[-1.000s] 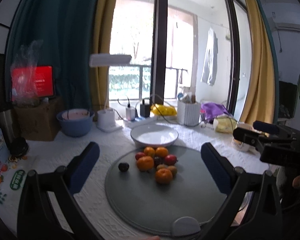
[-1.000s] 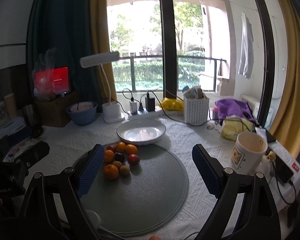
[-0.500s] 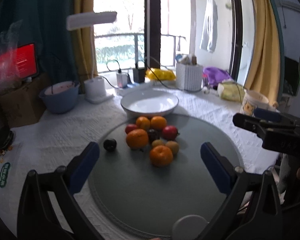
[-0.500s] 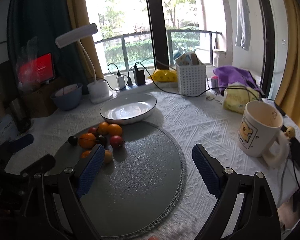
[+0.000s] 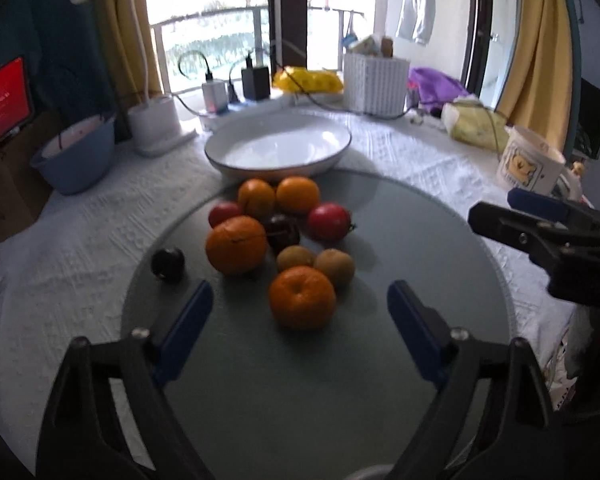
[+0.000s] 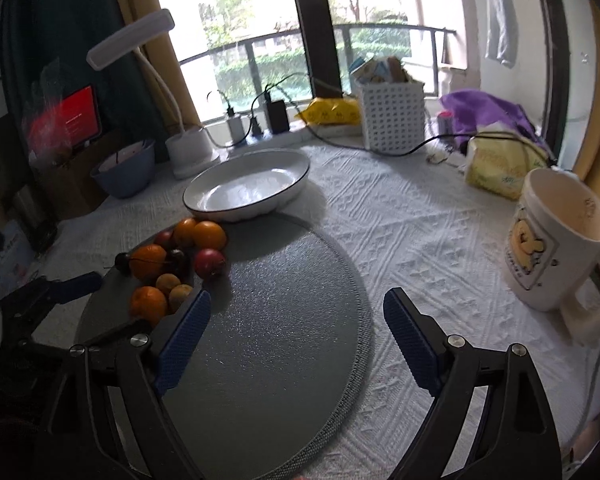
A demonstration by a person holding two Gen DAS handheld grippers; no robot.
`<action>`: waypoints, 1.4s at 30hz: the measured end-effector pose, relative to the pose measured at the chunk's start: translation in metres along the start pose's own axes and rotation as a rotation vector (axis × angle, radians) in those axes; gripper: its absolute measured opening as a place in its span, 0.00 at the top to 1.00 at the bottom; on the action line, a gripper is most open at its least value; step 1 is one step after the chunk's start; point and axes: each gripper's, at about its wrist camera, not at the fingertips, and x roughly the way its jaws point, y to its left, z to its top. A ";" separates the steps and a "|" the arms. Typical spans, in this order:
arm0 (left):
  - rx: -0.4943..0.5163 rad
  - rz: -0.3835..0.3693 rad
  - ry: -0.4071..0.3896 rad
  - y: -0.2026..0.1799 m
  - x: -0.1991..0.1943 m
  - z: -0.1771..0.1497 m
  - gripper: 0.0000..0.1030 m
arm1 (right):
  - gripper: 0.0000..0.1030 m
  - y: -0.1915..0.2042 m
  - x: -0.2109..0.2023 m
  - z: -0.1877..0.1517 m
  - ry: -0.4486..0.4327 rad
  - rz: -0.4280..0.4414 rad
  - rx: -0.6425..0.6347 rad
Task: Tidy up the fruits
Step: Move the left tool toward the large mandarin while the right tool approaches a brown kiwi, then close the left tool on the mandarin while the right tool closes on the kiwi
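Left wrist view: my left gripper (image 5: pixel 300 308) is closing its blue-padded jaws on nothing yet, the nearest round, dimpled orange (image 5: pixel 302 297) just ahead between their tips on the smooth grey round mat (image 5: pixel 420 248), the glossy white bowl (image 5: pixel 278 146) beyond; my right gripper (image 6: pixel 296 316) gapes empty.
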 end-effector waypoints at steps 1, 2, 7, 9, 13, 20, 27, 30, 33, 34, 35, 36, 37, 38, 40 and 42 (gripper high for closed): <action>-0.004 -0.006 0.012 0.001 0.004 0.000 0.21 | 0.14 0.000 0.002 0.001 0.008 0.003 -0.002; -0.008 -0.013 0.027 0.002 0.008 0.001 0.24 | 0.18 0.000 0.005 0.002 0.013 0.004 -0.004; -0.002 -0.040 0.094 0.002 0.025 0.001 0.40 | 0.24 0.005 0.016 0.003 0.046 0.031 -0.019; 0.005 -0.049 0.105 0.002 0.028 -0.001 0.47 | 0.26 0.008 0.018 0.004 0.050 0.035 -0.031; -0.010 -0.073 0.106 0.009 0.029 -0.002 0.60 | 0.39 0.021 0.024 0.005 0.071 0.050 -0.063; -0.033 -0.097 0.064 0.026 0.016 -0.003 0.60 | 0.49 0.054 0.035 0.001 0.116 0.095 -0.157; -0.058 -0.090 0.013 0.049 -0.001 -0.007 0.60 | 0.53 0.085 0.053 -0.003 0.177 0.136 -0.196; -0.075 -0.086 -0.004 0.061 -0.006 -0.010 0.60 | 0.54 0.095 0.058 -0.004 0.198 0.135 -0.210; -0.084 -0.081 -0.016 0.069 -0.010 -0.012 0.60 | 0.55 0.101 0.064 -0.004 0.213 0.127 -0.213; -0.087 -0.080 -0.018 0.072 -0.011 -0.014 0.60 | 0.56 0.103 0.066 -0.004 0.217 0.117 -0.208; -0.092 -0.077 -0.021 0.075 -0.012 -0.015 0.60 | 0.57 0.104 0.069 -0.004 0.226 0.112 -0.202; -0.099 -0.075 -0.021 0.077 -0.012 -0.016 0.60 | 0.58 0.104 0.071 -0.004 0.235 0.111 -0.198; -0.105 -0.073 -0.021 0.080 -0.012 -0.017 0.60 | 0.58 0.105 0.073 -0.005 0.239 0.109 -0.195; -0.112 -0.070 -0.022 0.083 -0.012 -0.017 0.60 | 0.59 0.106 0.075 -0.005 0.242 0.106 -0.194; -0.122 -0.064 -0.025 0.088 -0.013 -0.019 0.60 | 0.68 0.107 0.078 -0.005 0.245 0.104 -0.195; -0.127 -0.059 -0.030 0.090 -0.014 -0.019 0.60 | 0.73 0.107 0.079 -0.005 0.247 0.101 -0.193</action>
